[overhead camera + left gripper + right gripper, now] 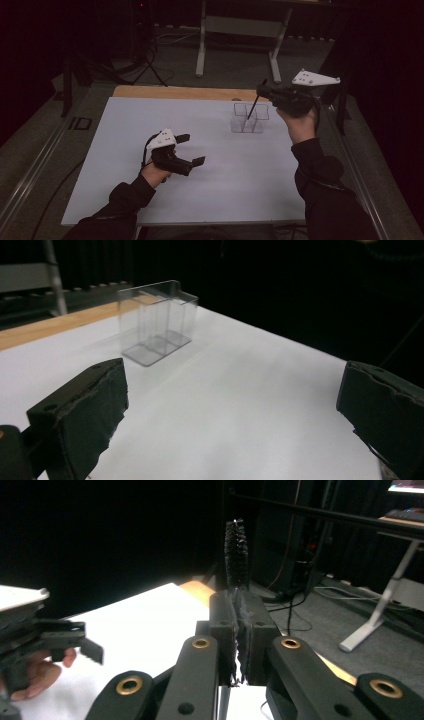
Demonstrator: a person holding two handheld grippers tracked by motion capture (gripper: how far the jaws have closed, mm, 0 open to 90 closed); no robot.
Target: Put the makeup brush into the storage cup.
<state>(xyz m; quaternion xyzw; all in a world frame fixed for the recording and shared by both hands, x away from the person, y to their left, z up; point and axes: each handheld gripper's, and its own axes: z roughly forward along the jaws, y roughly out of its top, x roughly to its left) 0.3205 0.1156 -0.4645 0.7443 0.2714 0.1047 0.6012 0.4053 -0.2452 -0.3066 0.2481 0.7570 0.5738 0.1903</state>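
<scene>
A: Right tool [263, 90] is clenched on a thin black brush [254, 106], held up over the far right of the table [125, 150]. In the right gripper view the bristled end [236, 555] sticks up past the closed jaws, and the handle runs down between them.

B: And where does the lower end sit?

A: From the high view it slants down toward the clear divided box [249, 118], which stands on the table near the far edge. I can't tell whether the tip is inside a compartment or just above the rim.

B: What about the left tool [191, 149]?

A: Released, jaws wide apart with nothing between them, low over the near left part of the table. Its own camera looks across the white surface at the clear box [157, 322], well apart from it.

B: So which step is this?

A: I judge it as carrying the brush at the box, either dropping it into a slot or lifting it clear. The left tool looks free to help.

B: Next move?

A: If it is going in, the handle tip has to line up with one compartment and go down straight. That light box could tip or slide if the brush catches a wall, so steadying it with the left tool would be wise.
</scene>
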